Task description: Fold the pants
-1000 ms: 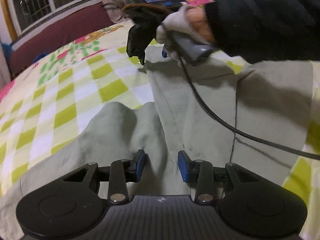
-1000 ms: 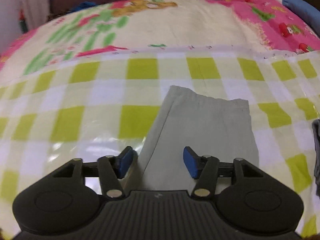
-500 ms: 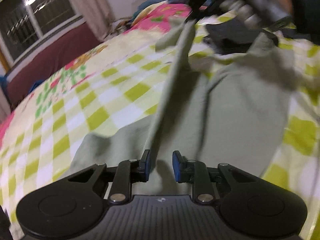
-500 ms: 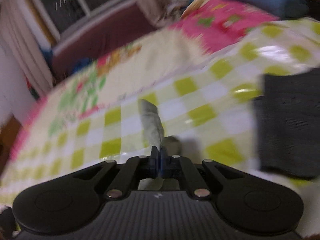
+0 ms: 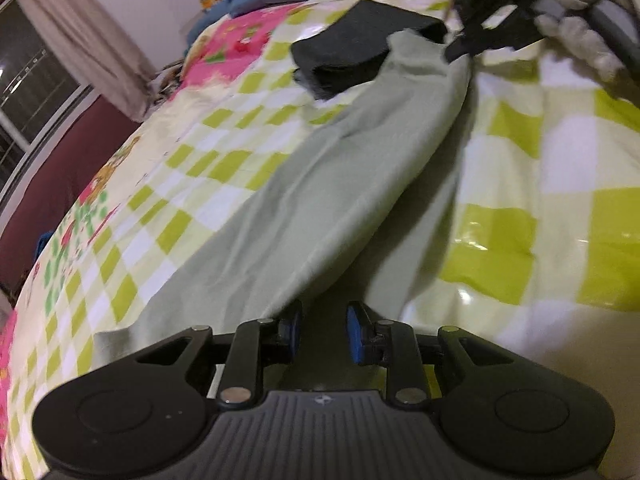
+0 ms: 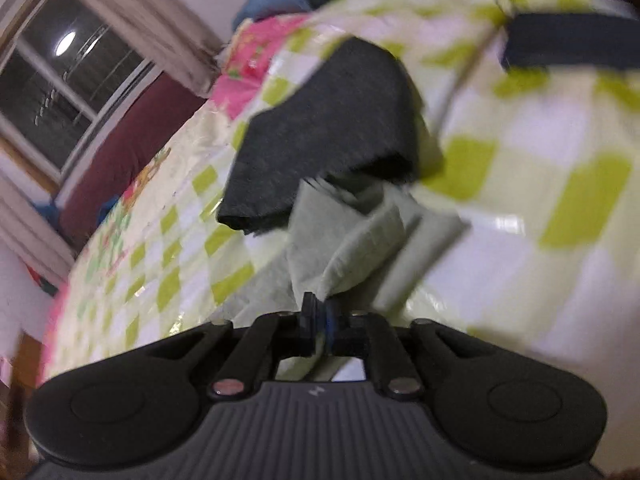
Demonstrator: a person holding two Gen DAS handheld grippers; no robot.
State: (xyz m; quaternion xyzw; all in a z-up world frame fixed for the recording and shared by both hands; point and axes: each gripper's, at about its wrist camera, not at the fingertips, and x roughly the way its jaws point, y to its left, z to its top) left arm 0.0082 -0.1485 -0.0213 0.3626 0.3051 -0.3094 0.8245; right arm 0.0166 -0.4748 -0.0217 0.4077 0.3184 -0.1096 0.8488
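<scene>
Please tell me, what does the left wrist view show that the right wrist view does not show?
Only the left wrist view shows the gloved hand holding the right gripper, the long stretch of the green pants, and the left gripper with cloth between its blue pads. Only the right wrist view shows the right gripper's jaws close up, with the bunched pants end between them, and a dark strip farther away. Both show the checkered bedspread, the folded dark garment and the window.

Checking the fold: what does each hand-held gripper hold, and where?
Right hand-held gripper pinches the pale green pants at a bunched leg end. Left hand-held gripper: cannot tell.
</scene>
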